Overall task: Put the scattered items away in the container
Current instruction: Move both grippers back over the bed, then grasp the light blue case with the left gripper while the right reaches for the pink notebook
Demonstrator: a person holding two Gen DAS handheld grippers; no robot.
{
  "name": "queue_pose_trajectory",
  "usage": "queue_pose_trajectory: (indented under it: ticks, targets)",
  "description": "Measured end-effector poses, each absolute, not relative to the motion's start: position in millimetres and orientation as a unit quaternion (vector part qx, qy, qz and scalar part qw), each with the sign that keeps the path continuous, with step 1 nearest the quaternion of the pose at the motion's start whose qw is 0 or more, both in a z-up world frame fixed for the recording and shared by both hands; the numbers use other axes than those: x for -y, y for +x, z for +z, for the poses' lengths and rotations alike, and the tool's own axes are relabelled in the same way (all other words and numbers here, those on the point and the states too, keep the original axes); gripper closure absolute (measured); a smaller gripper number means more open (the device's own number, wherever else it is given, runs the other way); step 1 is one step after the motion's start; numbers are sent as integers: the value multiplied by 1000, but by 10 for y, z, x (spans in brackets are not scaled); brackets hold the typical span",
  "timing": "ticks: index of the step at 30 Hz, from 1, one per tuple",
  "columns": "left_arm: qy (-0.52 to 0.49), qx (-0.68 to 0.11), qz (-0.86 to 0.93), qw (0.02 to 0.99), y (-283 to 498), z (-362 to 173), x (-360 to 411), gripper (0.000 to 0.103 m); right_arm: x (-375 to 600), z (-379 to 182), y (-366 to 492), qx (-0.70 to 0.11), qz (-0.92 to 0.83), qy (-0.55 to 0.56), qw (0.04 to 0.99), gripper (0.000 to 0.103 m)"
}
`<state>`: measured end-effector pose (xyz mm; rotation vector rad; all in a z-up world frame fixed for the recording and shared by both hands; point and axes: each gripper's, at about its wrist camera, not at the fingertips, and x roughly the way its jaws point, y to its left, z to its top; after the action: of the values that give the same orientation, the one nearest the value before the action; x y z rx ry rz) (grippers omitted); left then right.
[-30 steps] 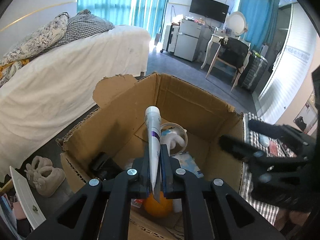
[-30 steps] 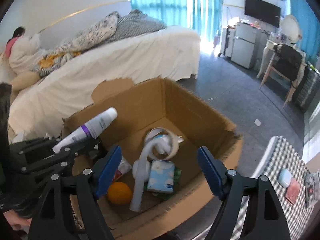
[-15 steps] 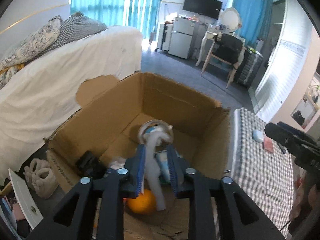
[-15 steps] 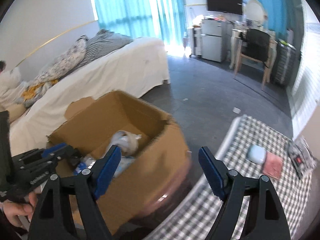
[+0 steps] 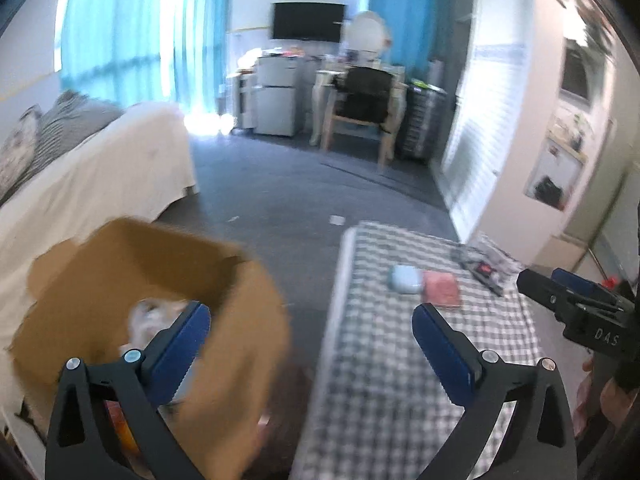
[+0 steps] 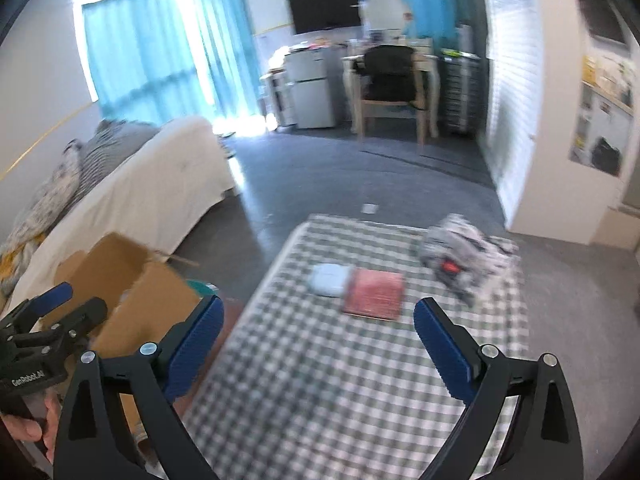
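Both grippers, left (image 5: pixel 310 332) and right (image 6: pixel 318 326), have just spread their fingers wide and carry nothing, ready for pickup. The pale blue case (image 6: pixel 329 279) and red booklet (image 6: pixel 375 293) lie on the counter (image 6: pixel 320 380), right of the cardboard box (image 5: pixel 224 280).

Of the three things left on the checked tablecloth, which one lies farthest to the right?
The crumpled grey-and-white bundle with a red spot. The pale blue case and the pink booklet lie side by side, left of it.
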<state>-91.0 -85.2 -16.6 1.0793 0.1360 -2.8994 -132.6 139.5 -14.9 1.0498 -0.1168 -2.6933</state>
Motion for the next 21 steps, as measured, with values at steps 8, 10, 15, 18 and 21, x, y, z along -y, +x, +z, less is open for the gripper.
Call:
queue_pose_trajectory:
  ticks: [8, 10, 15, 18, 21]
  targets:
    - [374, 15, -927, -12, -1647, -632, -11, 0, -1988, -272, -1264, 35, -928, 365, 69, 6]
    - [380, 4, -925, -11, -1826, -749, -85, 0, -2080, -342, -1293, 38, -925, 371, 68, 6]
    - [398, -9, -917, -2, -2213, -1071, -174, 0, -2230, -510, -1419, 52, -919, 386, 64, 6]
    - [412, -5, -911, -1, -2401, -1269, -241, 0, -2234, -606, -1517, 54, -915, 394, 67, 6]
    - [422, -4, -907, -1, -2543, -1412, -270, 2, -2171, -682, -1620, 42, -914, 399, 68, 6]
